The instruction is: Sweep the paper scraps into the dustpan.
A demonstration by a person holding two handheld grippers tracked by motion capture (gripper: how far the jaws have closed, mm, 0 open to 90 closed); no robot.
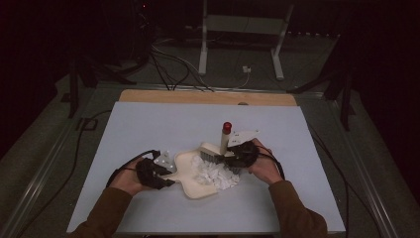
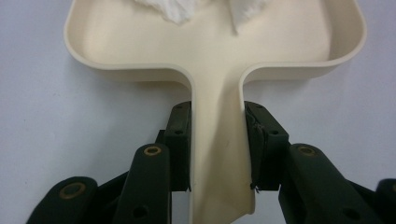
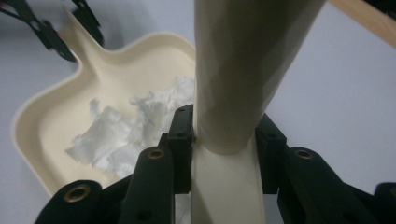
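Note:
A cream dustpan [image 1: 190,173] lies on the table with torn white paper scraps [image 1: 214,173] in and at its mouth. My left gripper [image 1: 166,177] is shut on the dustpan's handle [image 2: 218,154]; both pads press its sides in the left gripper view, my left gripper [image 2: 217,140]. My right gripper [image 1: 229,154] is shut on the handle of a cream hand brush [image 1: 218,148], whose handle stands upright with a red cap [image 1: 227,126]. In the right gripper view the brush handle [image 3: 238,70] rises between the jaws of my right gripper [image 3: 224,135], with the dustpan [image 3: 65,116] and paper scraps [image 3: 121,130] beyond.
The pale blue table top [image 1: 148,124] has a wooden strip [image 1: 208,97] along its far edge. Beyond it stand a white frame [image 1: 242,29] and cables on the dark floor [image 1: 168,64].

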